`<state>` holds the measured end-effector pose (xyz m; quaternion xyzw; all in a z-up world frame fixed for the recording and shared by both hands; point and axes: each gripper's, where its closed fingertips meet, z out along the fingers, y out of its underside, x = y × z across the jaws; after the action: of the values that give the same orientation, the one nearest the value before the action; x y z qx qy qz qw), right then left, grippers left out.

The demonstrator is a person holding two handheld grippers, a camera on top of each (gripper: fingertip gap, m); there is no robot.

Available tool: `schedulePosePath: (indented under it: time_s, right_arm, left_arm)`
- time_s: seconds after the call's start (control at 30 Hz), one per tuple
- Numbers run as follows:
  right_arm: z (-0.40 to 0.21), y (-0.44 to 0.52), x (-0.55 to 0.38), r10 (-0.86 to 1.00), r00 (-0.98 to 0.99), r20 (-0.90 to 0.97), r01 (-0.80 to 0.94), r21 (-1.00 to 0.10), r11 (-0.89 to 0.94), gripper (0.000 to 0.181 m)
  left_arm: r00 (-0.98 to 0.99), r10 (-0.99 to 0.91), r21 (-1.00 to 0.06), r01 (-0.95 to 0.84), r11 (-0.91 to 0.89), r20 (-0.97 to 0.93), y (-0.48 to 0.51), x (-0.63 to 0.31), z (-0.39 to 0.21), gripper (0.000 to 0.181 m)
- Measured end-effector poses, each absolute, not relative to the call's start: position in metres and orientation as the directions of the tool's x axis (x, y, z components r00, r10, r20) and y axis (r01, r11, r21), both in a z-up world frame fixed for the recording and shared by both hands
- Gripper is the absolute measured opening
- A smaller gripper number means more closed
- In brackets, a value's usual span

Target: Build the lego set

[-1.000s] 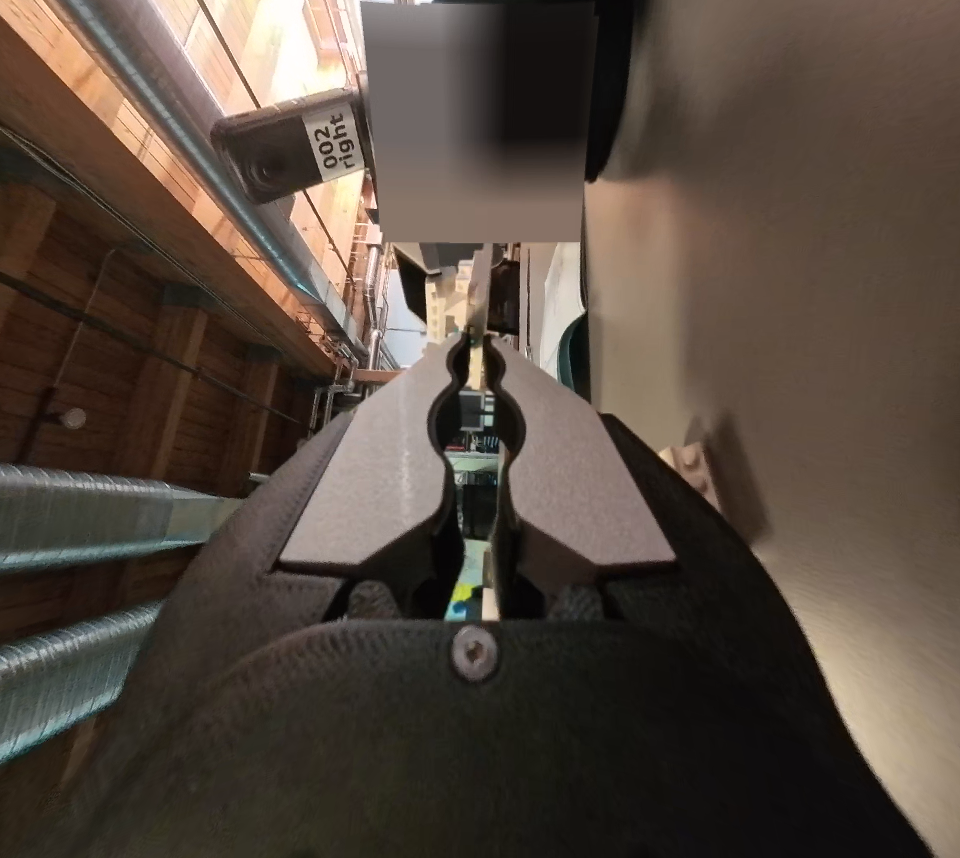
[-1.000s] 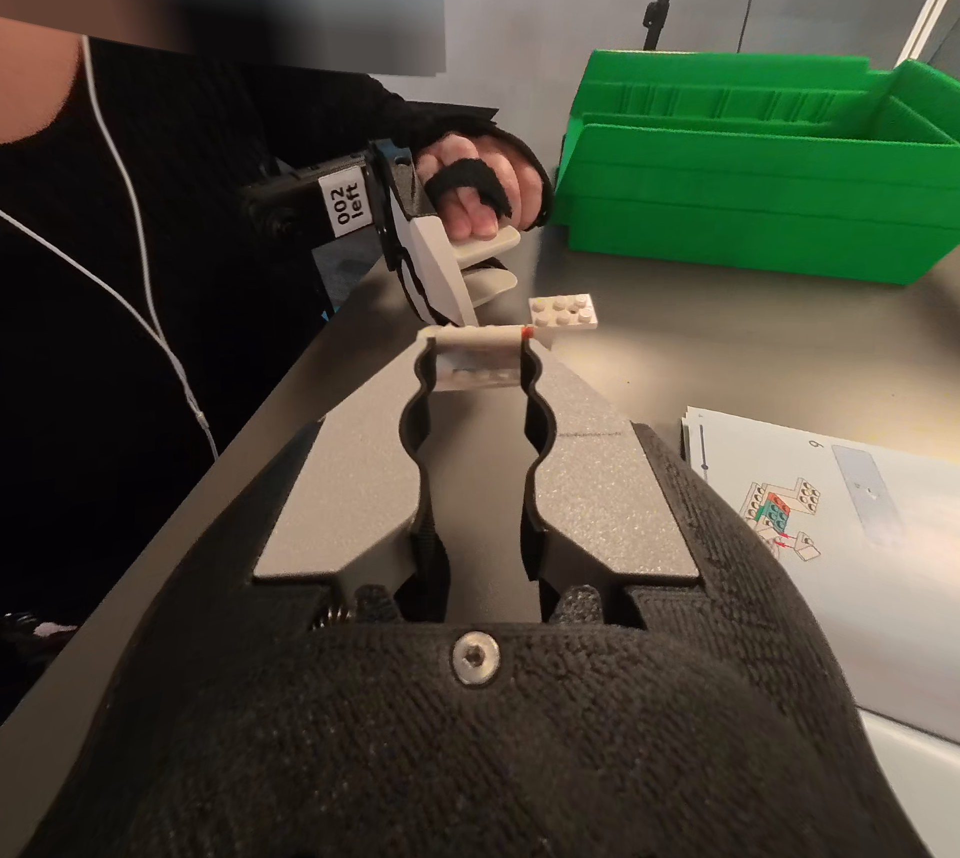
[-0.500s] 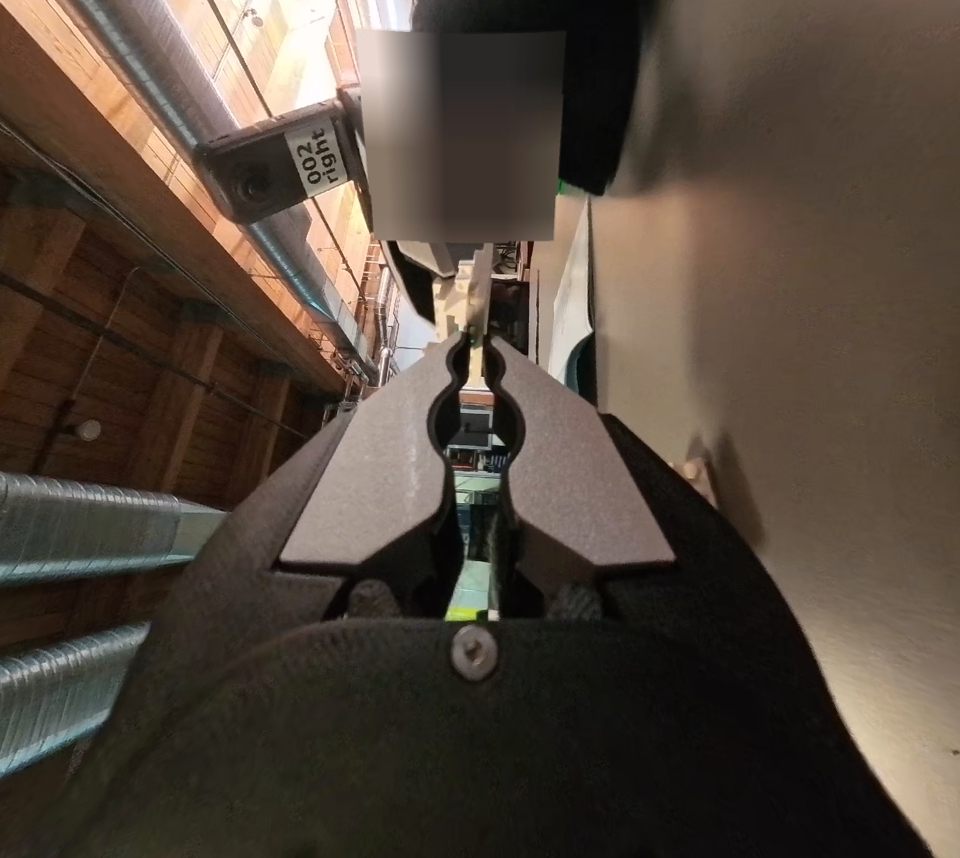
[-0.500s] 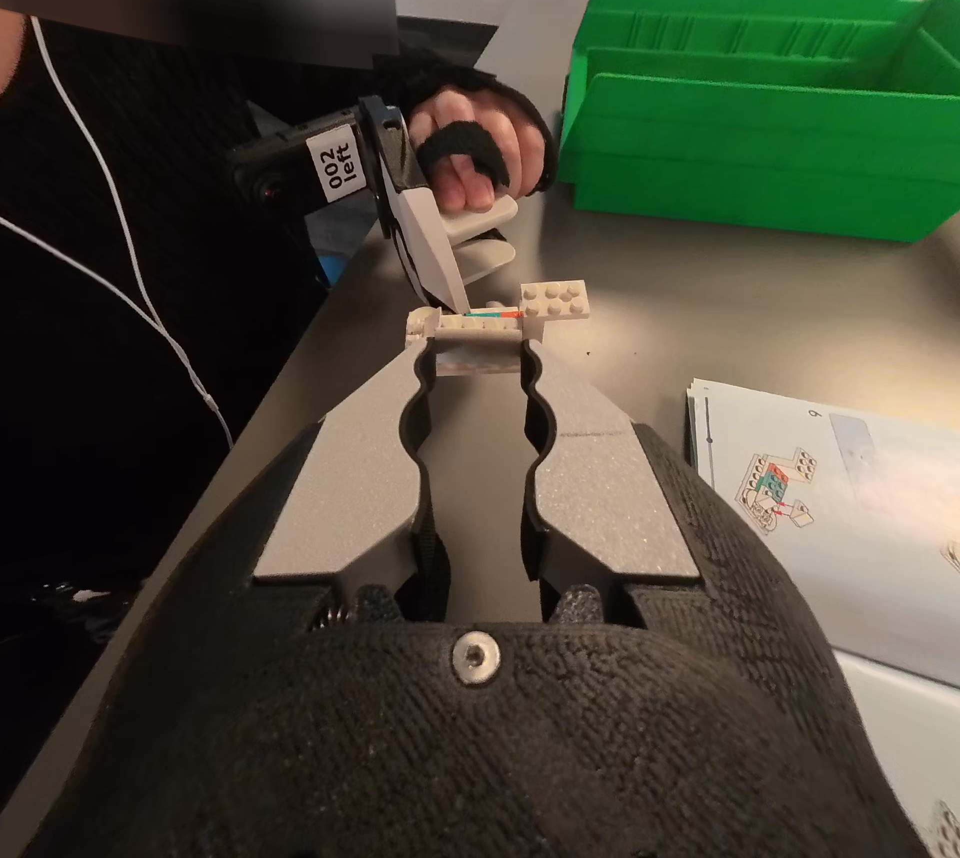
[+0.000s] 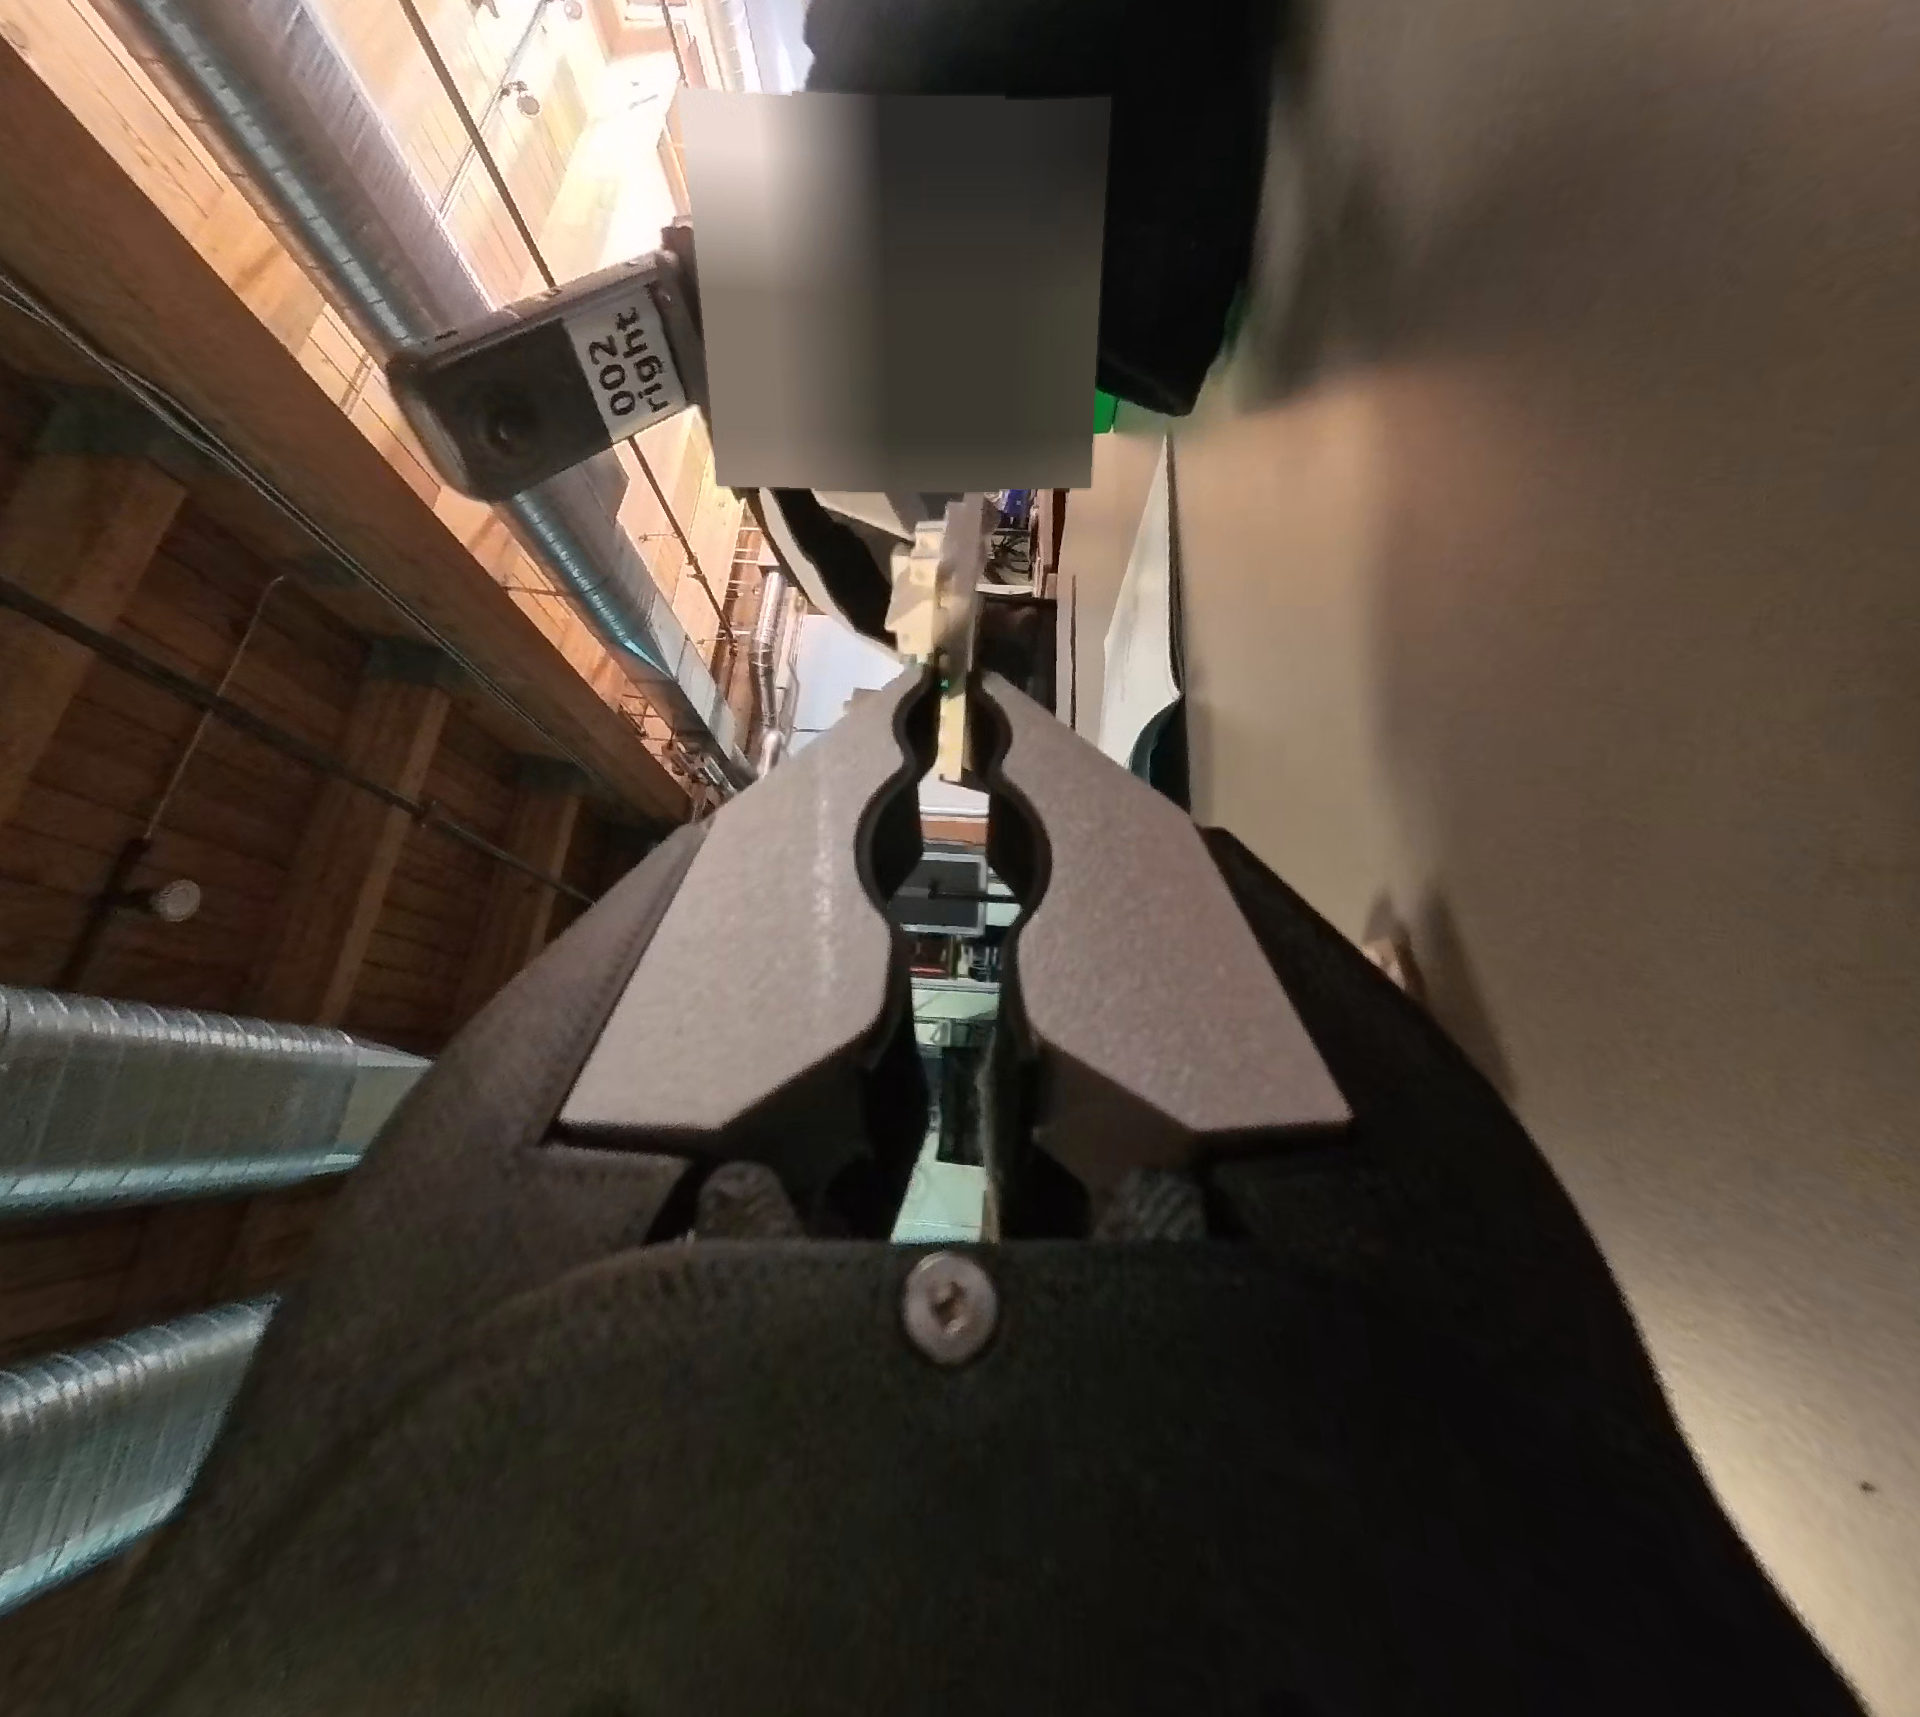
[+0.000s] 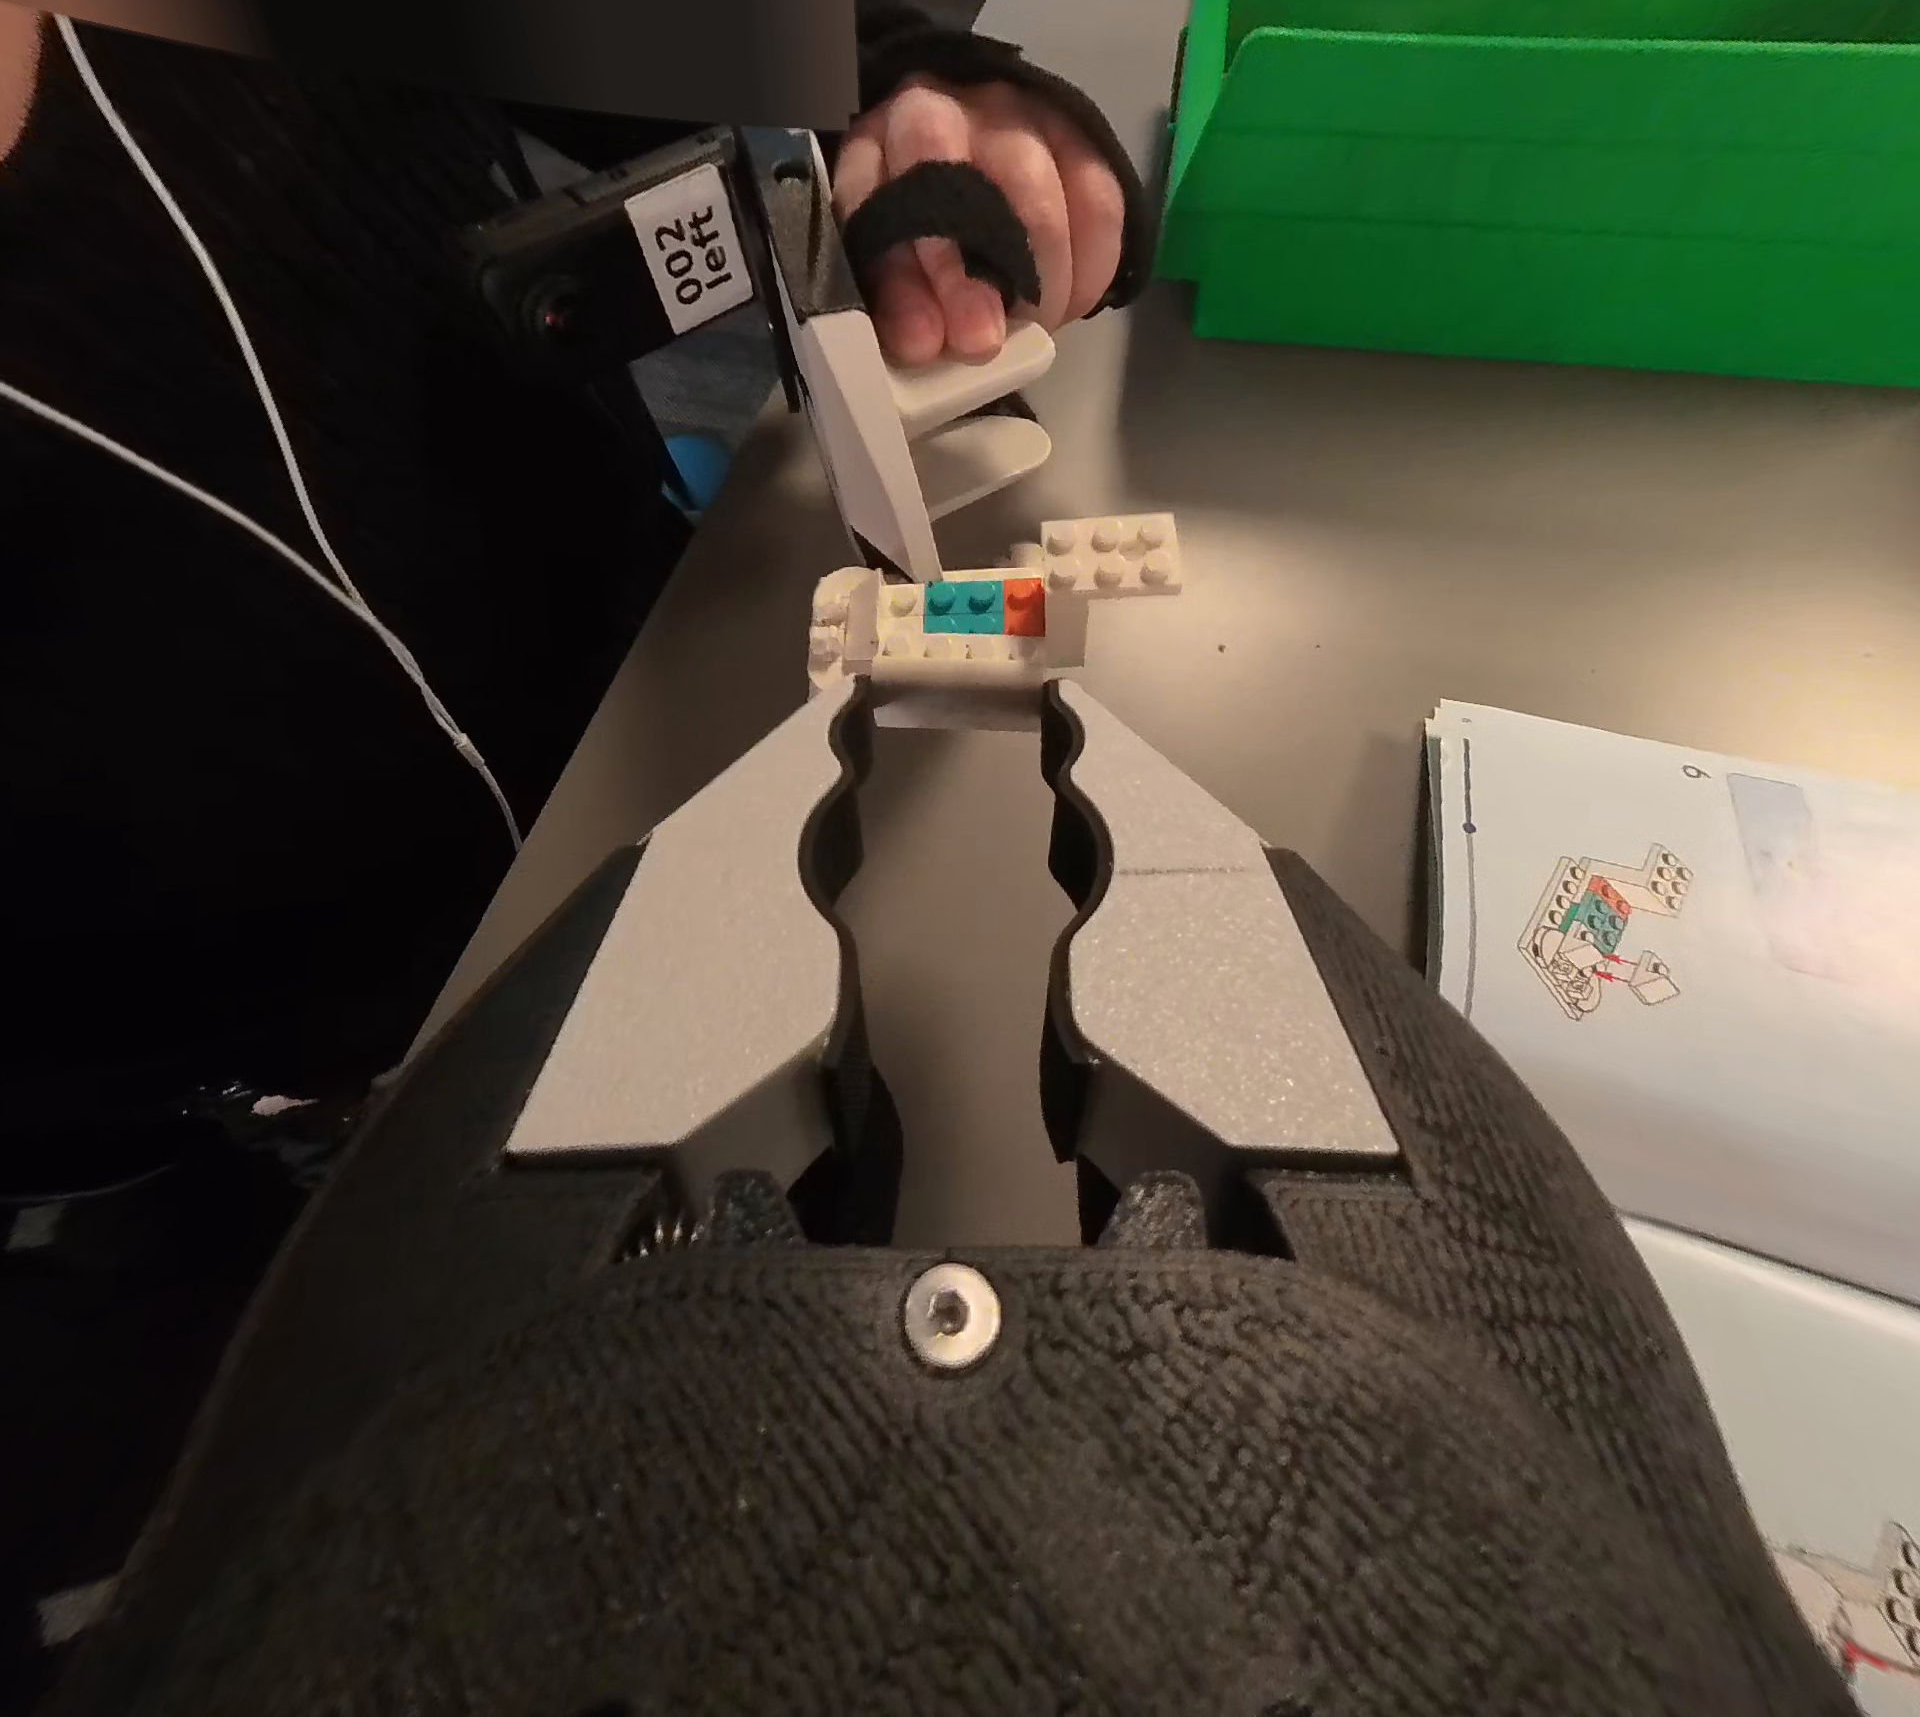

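Tilted up now, the model (image 6: 966,628) shows its teal and orange bricks to the right wrist camera, where a second ago only its white edge faced it; the right gripper (image 6: 951,696) clamps the model's near side, held above the table (image 6: 1351,524). At the model's far edge the left gripper (image 6: 914,571) pinches it between closed fingers; the green bin (image 6: 1558,161) sits behind the model, the booklet (image 6: 1662,940) to its right.
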<state>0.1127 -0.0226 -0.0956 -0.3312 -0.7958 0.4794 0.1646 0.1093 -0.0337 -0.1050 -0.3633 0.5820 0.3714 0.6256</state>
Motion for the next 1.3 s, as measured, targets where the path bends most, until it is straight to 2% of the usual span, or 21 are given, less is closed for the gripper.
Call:
schedulePosePath:
  time_s: [0.67, 1.0, 1.3]
  right_arm:
    - [-0.101, -0.028, 0.114, 0.621, -0.783, 0.023, 0.253, -0.901, 0.351, 0.031]
    - [-0.146, 0.004, 0.116, 0.681, -0.731, -0.045, 0.425, -0.811, 0.402, 0.031]
    - [-0.175, 0.007, 0.117, 0.681, -0.731, -0.048, 0.489, -0.733, 0.474, 0.031]
  left_arm:
    - [0.010, 0.010, -0.003, -0.868, 0.497, -1.000, -0.039, 0.117, -0.113, 0.003]
    - [-0.018, -0.043, -0.003, -0.899, 0.439, -0.999, -0.027, 0.108, -0.124, 0.003]
    - [-0.018, -0.102, -0.023, -0.921, 0.389, -0.995, -0.019, 0.097, -0.132, 0.003]
